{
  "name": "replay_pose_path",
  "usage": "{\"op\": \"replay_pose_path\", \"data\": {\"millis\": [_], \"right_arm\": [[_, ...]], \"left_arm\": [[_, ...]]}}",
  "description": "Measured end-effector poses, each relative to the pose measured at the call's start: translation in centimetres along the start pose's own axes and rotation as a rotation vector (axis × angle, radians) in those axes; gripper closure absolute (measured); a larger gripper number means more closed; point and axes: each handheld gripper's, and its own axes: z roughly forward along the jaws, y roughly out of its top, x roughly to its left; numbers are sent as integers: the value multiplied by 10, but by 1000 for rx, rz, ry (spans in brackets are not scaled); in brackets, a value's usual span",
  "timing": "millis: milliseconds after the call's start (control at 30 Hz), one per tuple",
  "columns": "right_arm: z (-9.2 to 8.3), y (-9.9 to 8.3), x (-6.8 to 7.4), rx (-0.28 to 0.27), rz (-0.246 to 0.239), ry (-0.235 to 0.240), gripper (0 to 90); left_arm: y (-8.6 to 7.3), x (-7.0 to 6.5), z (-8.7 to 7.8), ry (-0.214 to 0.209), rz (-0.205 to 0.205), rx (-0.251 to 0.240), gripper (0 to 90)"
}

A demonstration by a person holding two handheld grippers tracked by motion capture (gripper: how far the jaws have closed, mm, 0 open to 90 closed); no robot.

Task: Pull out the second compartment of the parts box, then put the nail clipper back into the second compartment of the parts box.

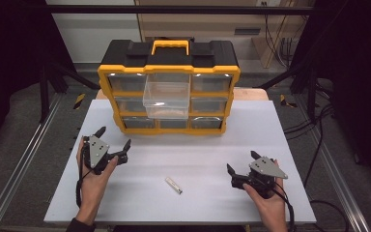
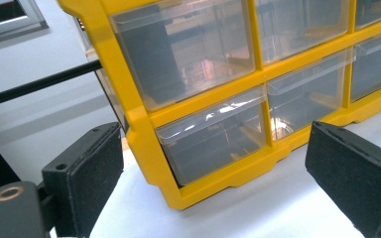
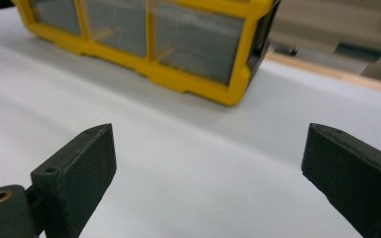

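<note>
Both claws wide open, empty: left claw [image 1: 114, 137] (near organizer [image 1: 168, 87]), right claw [image 1: 242, 161].

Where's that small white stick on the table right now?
In the high view the small white stick lies flat on the white table, near its front edge, between the left tongs and right tongs, nearer the right ones, untouched.

Overhead plus two low views, organizer [image 1: 168, 87] shared

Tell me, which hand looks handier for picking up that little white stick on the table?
Probably the right. Its tongs sit a little nearer the small white stick, open and empty. The left tongs, also open, face the yellow drawer cabinet instead.
</note>
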Motion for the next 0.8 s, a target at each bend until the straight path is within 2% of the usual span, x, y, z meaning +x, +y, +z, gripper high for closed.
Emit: {"op": "replay_pose_path", "data": {"millis": [200,267,367,500,600,800], "right_arm": [[8,11,10,106,-2,44,72],[11,17,14,132,-14,90,73],[16,26,24,182,-46,151,72],[25,36,39,256,-107,168,87],[31,41,49,287,-132,190,82],[40,49,63,341,-148,240,95]], "left_arm": [[-11,-3,-6,-32,-14,-8,65],[-15,-4,-9,-35,-33,-12,64],[-22,-5,-15,-35,-36,-3,60],[-26,2,-20,-19,-96,-19,56],[-28,4,-19,-35,-139,-29,51],[-29,2,-17,-46,-122,-24,47]]}}
